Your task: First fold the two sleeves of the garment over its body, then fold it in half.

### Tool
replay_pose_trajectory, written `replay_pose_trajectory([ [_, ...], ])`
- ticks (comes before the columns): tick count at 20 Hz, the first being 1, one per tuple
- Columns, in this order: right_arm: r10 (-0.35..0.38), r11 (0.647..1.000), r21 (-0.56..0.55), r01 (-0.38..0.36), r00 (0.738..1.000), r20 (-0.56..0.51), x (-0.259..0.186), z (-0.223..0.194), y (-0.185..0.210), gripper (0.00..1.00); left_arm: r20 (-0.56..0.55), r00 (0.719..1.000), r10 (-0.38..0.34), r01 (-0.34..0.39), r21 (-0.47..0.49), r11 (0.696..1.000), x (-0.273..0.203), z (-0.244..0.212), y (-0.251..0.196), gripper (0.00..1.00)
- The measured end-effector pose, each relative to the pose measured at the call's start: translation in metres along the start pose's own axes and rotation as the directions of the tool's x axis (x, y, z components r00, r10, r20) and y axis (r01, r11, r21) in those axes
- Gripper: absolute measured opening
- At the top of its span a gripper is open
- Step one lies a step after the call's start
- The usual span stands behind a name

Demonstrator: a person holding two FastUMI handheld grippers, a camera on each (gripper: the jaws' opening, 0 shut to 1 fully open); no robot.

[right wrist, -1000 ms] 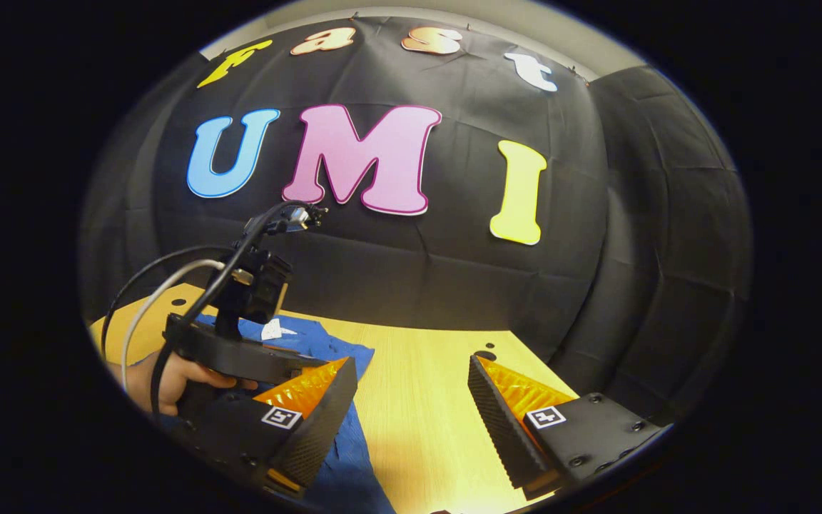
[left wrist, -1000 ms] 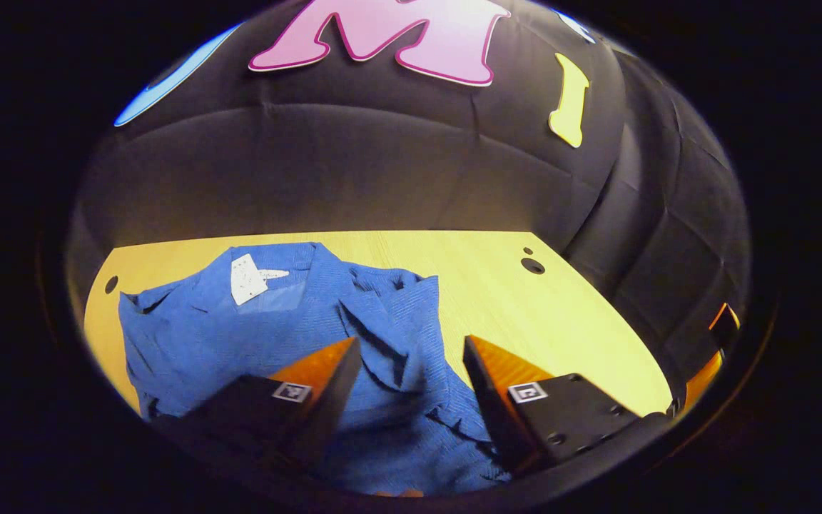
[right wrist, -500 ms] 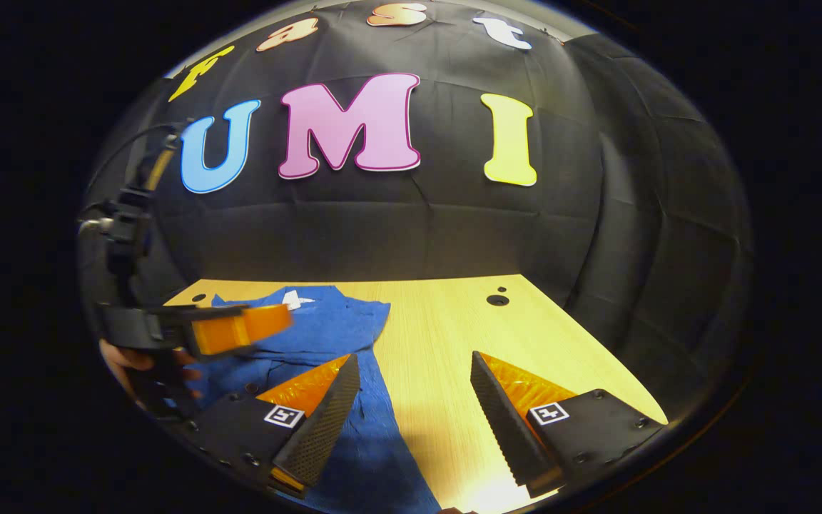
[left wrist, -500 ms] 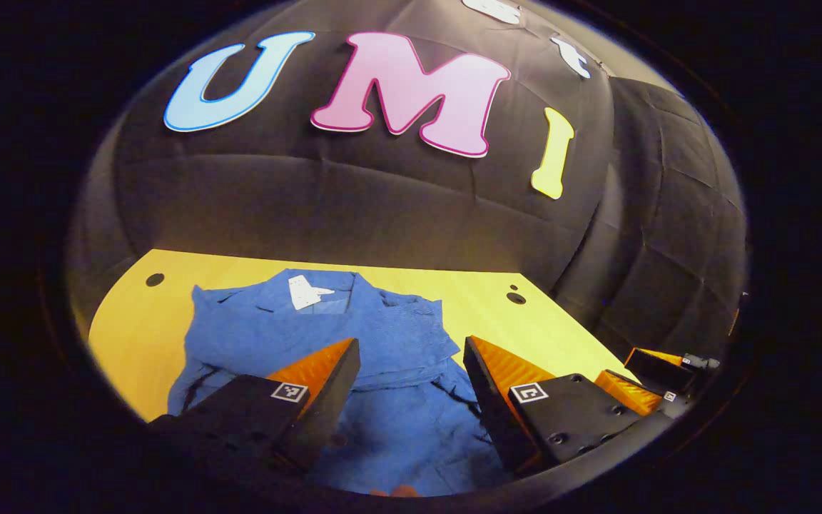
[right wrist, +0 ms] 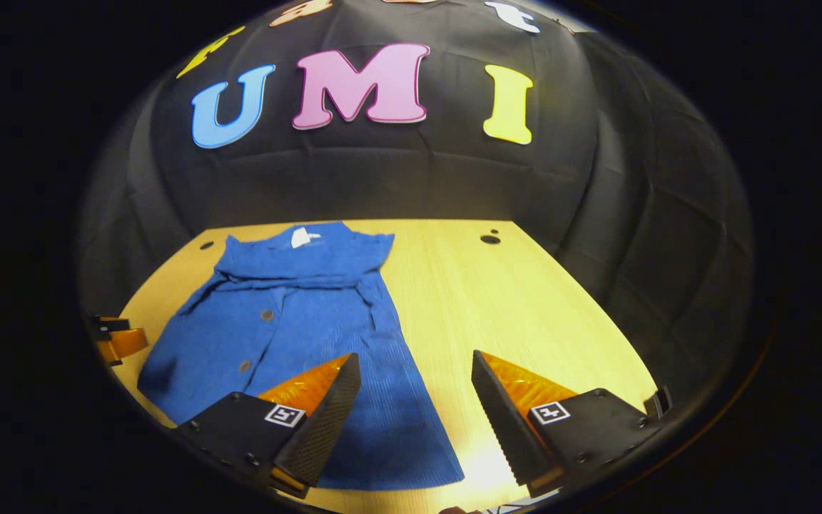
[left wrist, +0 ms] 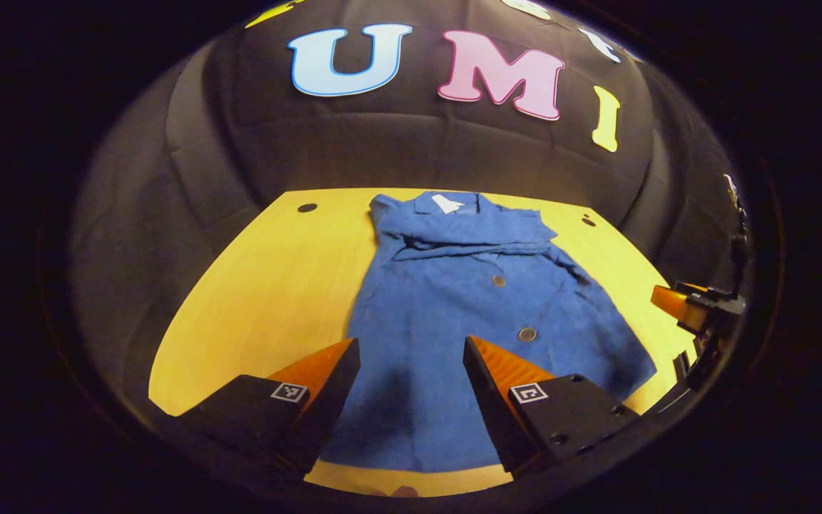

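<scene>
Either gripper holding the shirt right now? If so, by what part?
Nothing is held. The left gripper and right gripper are both open above the blue shirt, which lies on the table with its sleeves folded in.

Blue ribbed garment (left wrist: 454, 314), white neck tag (left wrist: 447, 203), pale yellow wood-grain table (left wrist: 268, 285)

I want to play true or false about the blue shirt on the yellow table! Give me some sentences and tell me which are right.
1. The blue button-up shirt lies on the yellow wooden table. True.
2. The left gripper is pinching the shirt. False: its fingers are apart, holding nothing.
3. Both sleeves are folded across the chest. True.
4. The shirt is already folded in half. False: it lies full length.
5. The right gripper is open. True.
</scene>
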State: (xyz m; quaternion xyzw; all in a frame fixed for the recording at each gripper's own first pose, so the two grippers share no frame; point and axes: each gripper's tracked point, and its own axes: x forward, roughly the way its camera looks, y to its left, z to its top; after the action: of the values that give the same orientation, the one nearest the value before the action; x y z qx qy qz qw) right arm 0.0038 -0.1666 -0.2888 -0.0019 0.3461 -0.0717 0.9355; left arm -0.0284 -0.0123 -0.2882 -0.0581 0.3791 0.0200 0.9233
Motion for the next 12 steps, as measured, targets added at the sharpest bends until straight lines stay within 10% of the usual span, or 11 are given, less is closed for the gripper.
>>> replay_pose_trajectory([
  [12, -0.066, 0.998, -0.04, 0.057, 0.959, -0.275, -0.001, -0.113, -0.013, 1.0, -0.183, 0.981, 0.057, -0.061, -0.018, 0.998, 0.004, -0.092, 0.038, 0.86],
])
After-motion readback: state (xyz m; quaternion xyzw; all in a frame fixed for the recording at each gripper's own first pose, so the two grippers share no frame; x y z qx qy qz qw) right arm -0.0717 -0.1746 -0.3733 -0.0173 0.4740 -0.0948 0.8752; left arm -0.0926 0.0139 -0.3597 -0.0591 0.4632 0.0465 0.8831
